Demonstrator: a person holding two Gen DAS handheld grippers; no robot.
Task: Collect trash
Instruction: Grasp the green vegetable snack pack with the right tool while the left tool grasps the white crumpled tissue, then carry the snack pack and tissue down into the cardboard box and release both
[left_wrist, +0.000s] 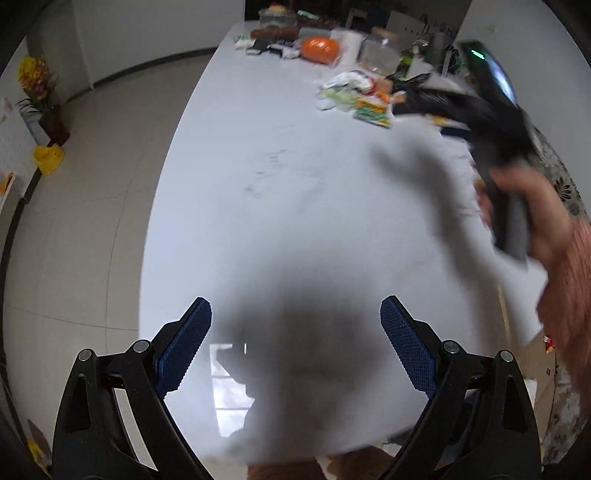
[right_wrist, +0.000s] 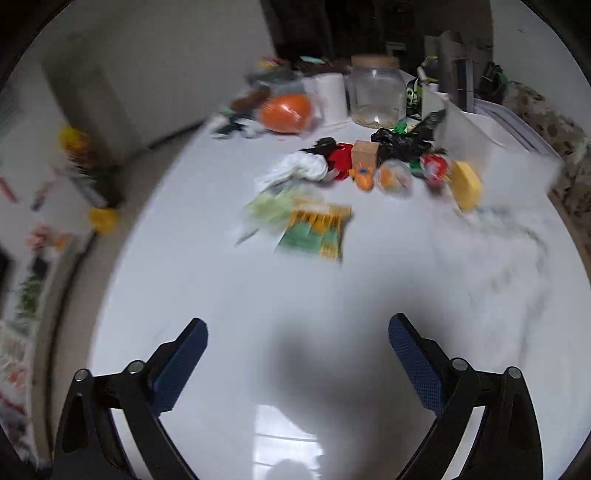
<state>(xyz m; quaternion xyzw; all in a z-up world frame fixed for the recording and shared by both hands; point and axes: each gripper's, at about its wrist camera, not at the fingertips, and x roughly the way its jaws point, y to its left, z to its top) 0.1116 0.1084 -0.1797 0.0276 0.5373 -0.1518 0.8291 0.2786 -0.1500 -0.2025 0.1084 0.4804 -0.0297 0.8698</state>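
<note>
A pile of trash lies on the white table (right_wrist: 258, 302): a green and yellow wrapper (right_wrist: 314, 232), crumpled white paper (right_wrist: 303, 166), a black plastic bag (right_wrist: 402, 144), a red packet (right_wrist: 341, 158), a small cardboard box (right_wrist: 365, 152) and a yellow sponge (right_wrist: 466, 184). The pile also shows in the left wrist view (left_wrist: 358, 98). My right gripper (right_wrist: 297, 338) is open and empty, well short of the pile. My left gripper (left_wrist: 295, 317) is open and empty over bare table. The right gripper body (left_wrist: 495, 122) shows blurred, held in a hand.
A glass jar (right_wrist: 376, 92), a paper roll (right_wrist: 330, 96) and an orange bag (right_wrist: 286, 112) stand at the far end. A white bin (right_wrist: 480, 155) is at the right. Flowers (left_wrist: 37, 85) and a yellow object (left_wrist: 48, 158) are on the floor left.
</note>
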